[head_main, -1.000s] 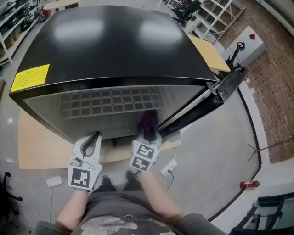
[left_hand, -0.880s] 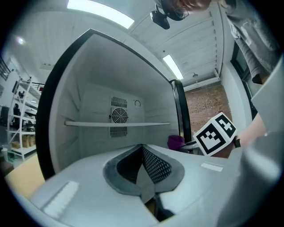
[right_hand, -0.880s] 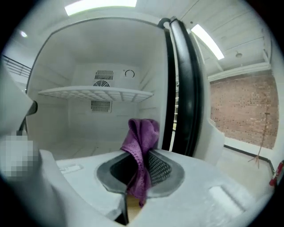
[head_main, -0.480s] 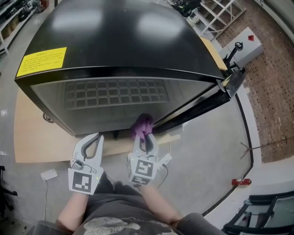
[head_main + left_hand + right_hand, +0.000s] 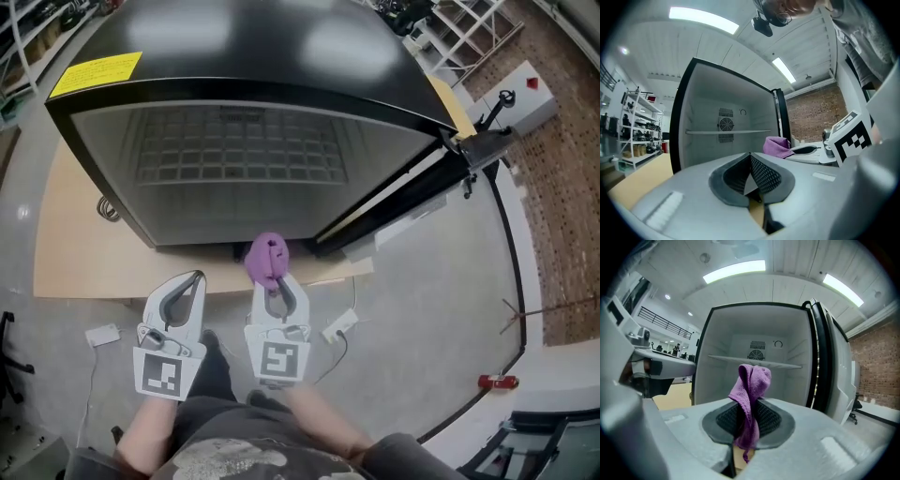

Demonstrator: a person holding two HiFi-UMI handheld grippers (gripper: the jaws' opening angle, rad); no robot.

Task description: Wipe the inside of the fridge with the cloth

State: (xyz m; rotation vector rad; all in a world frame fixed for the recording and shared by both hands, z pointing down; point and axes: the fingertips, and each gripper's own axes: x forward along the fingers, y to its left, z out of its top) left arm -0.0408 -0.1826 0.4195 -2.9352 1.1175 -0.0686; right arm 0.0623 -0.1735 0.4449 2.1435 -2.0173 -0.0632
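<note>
the right gripper (image 5: pixel 749 420) pinches a purple cloth (image 5: pixel 752 380), which sticks up past its jaw tips. just left of it, the left gripper (image 5: pixel 751 168) has its jaws pressed together on nothing. the open fridge (image 5: pixel 234 159) stands ahead of both, its door (image 5: pixel 412 199) swung out to the right.

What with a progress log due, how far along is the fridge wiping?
Done: the black fridge's door is open and the purple terry cloth is clamped in the right claw. In hand: the cloth is held outside the opening. Left: I cannot tell whether the white interior is wiped; the left claw is shut, empty.
</note>
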